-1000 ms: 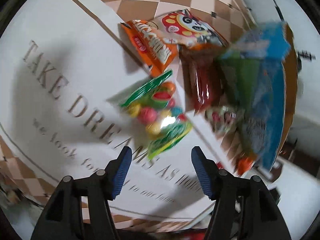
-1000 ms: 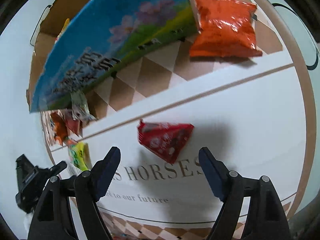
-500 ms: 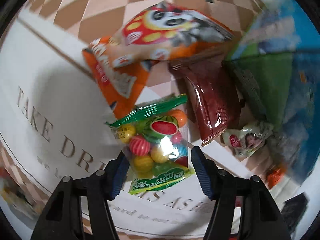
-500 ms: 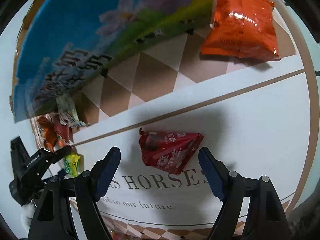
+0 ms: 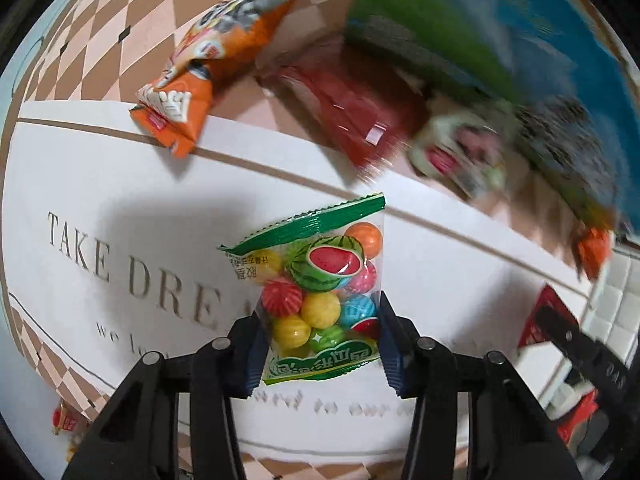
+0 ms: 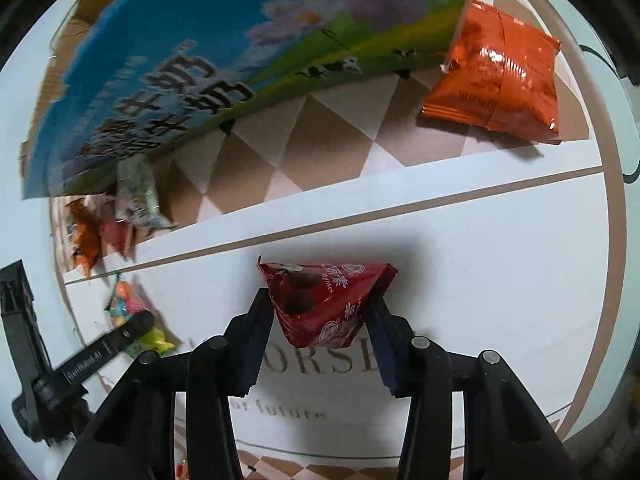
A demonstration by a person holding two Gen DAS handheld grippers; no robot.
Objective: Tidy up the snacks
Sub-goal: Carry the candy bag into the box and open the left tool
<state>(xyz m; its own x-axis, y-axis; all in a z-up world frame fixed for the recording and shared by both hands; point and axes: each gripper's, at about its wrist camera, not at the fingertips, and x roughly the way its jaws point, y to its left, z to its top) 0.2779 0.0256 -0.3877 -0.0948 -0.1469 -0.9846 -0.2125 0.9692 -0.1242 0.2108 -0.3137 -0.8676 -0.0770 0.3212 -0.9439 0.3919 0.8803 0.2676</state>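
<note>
Blurred box (image 5: 460, 40), small pale packet (image 5: 460, 152)

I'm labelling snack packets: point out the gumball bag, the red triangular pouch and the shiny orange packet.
gumball bag (image 5: 320, 304), left wrist view, clear middle.
red triangular pouch (image 6: 324, 300), right wrist view, front face.
shiny orange packet (image 6: 496, 76), right wrist view, centre.

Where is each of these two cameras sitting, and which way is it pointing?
Left wrist: rides the left gripper, looking along its fingers at the gumball bag between them on the lettered mat; the fingers show.
Right wrist: rides the right gripper, facing the red triangular packet between its fingers, the blue carton beyond; the fingers show.
Shared: mat, carton, gumball bag and left gripper.
</note>
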